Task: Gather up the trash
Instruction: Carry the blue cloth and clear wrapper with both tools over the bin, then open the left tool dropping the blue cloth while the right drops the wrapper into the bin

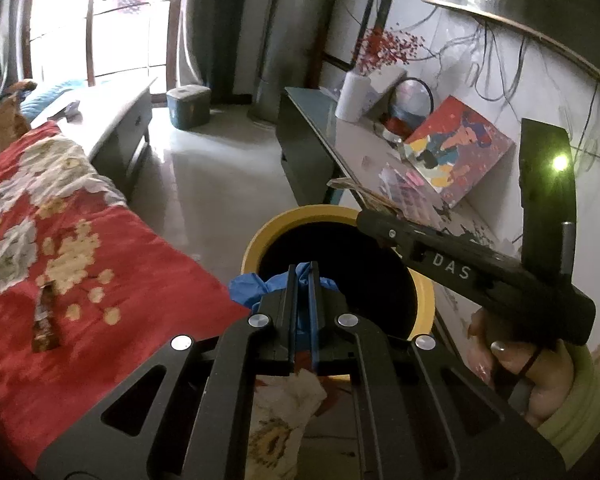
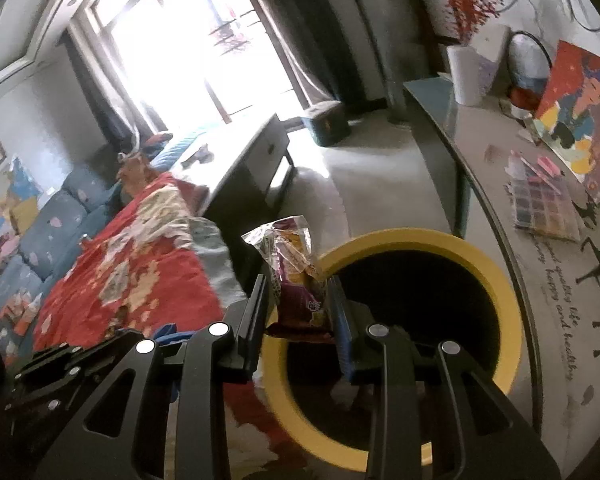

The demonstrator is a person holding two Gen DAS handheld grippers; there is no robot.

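The bed with its red flowered cover (image 1: 100, 248) lies on my left, and a long grey worktop (image 2: 496, 216) runs along the wall on my right. Between them stands the yellow-rimmed bin (image 2: 500, 264), its dark mouth just beyond both tools. My right hand-held gripper (image 2: 298, 296) is clamped on a crinkled snack wrapper (image 2: 296, 276), held upright at the bin's near rim. My left hand-held gripper (image 1: 303, 280) is pinched tight on a blue glove (image 1: 248, 288), which bunches out to the left of the fingers, over the bin's near edge.
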